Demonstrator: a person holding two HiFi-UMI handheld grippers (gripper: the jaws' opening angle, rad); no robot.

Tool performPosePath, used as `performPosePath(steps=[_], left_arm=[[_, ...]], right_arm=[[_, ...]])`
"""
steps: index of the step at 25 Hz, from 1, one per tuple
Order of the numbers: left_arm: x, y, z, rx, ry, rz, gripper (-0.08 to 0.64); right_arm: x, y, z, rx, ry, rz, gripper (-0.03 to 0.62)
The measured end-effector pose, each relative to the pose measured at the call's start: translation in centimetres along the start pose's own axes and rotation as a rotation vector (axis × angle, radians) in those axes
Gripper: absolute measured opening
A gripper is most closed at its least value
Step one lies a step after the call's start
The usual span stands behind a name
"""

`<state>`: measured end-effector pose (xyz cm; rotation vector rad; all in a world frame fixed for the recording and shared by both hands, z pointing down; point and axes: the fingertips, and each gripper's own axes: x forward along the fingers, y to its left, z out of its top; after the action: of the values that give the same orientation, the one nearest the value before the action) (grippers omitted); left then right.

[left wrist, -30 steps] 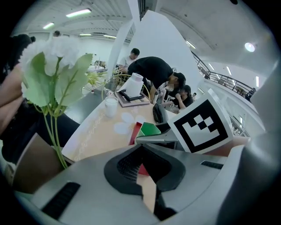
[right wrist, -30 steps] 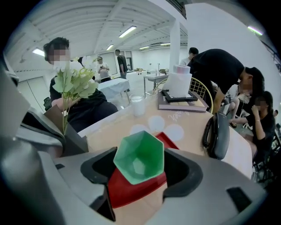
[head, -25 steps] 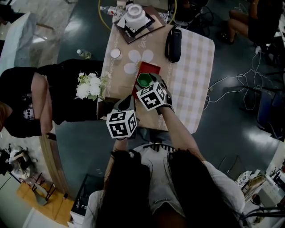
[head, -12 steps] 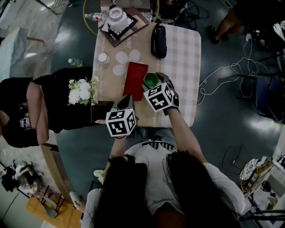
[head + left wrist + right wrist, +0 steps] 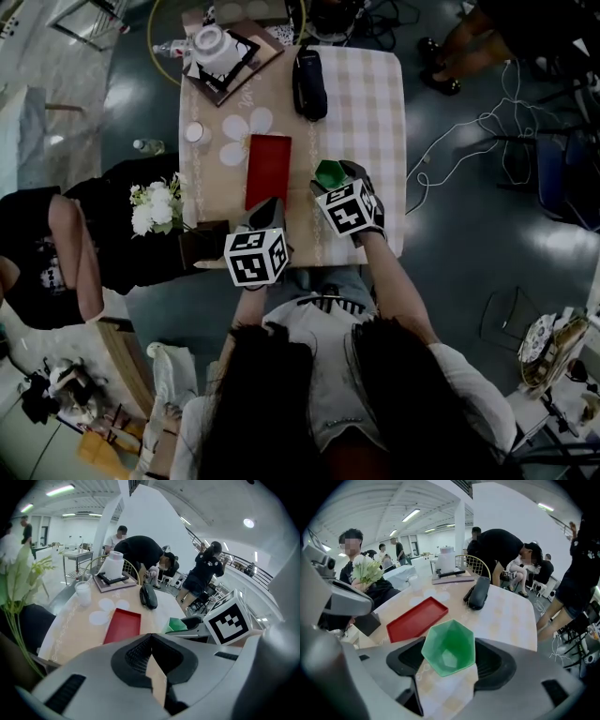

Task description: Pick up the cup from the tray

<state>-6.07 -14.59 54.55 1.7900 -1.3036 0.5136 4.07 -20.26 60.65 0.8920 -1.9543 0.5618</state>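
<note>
The table [image 5: 375,112] carried a red tray [image 5: 268,169]. The green cup [image 5: 449,644] was off the tray, just to its right, squeezed by its flat sides in the right hand-held gripper [image 5: 449,662]. The cup looked light, thin and a bit slippery, so a soft squeeze seemed best. The left hand-held gripper [image 5: 151,660] was closed on nothing.

cup [image 5: 330,173] now right of tray [image 5: 268,170]

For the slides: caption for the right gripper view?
Right gripper holding the green cup beside the red tray on the table.
</note>
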Motion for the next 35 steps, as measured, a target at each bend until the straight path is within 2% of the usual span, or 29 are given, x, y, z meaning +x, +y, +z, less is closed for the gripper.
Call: performPosePath(steps=[5,10,13,15,17,23,28,32,35], left_arm=[[0.1,-1.0,-0.1,-0.013,-0.017,-0.041,0.009],[0.3,-1.3,-0.2,-0.004,-0.019,-0.047,0.008],[0.3,-1.3,-0.1,-0.004,-0.021,-0.049,0.008],[0.2,-1.2,0.0,-0.008,-0.024,-0.049,0.008],[0.0,-1.0,0.1,-0.009,-0.027,-0.045,0.008],[-0.8,-0.7,0.8,-0.003,-0.047,-0.041,0.008],[-1.7,-0.4,1.2,-0.001,-0.072,-0.037,0.008],[-2.0,-0.5,1.0,0.01,-0.079,-0.041,0.009],[-2.1,-0.8,0.7,-0.003,-0.09,-0.054,0.008]], right_arm=[[0.1,-0.4,-1.1,-0.001,0.004,-0.006,0.325],[0.2,-0.7,-1.7,0.01,-0.008,-0.003,0.325],[0.3,-0.5,-1.6,0.077,-0.021,0.025,0.327],[0.2,-0.4,-1.3,0.119,-0.042,0.051,0.33],[-0.2,-0.4,-0.8,0.121,-0.065,0.061,0.341],[-2.9,-1.3,0.2,0.189,-0.154,0.051,0.356],[-5.3,-1.5,0.3,0.179,-0.202,0.034,0.354],[-7.7,-0.4,1.0,0.176,-0.25,0.088,0.351],[-8.9,-0.2,1.2,0.175,-0.276,0.073,0.32]])
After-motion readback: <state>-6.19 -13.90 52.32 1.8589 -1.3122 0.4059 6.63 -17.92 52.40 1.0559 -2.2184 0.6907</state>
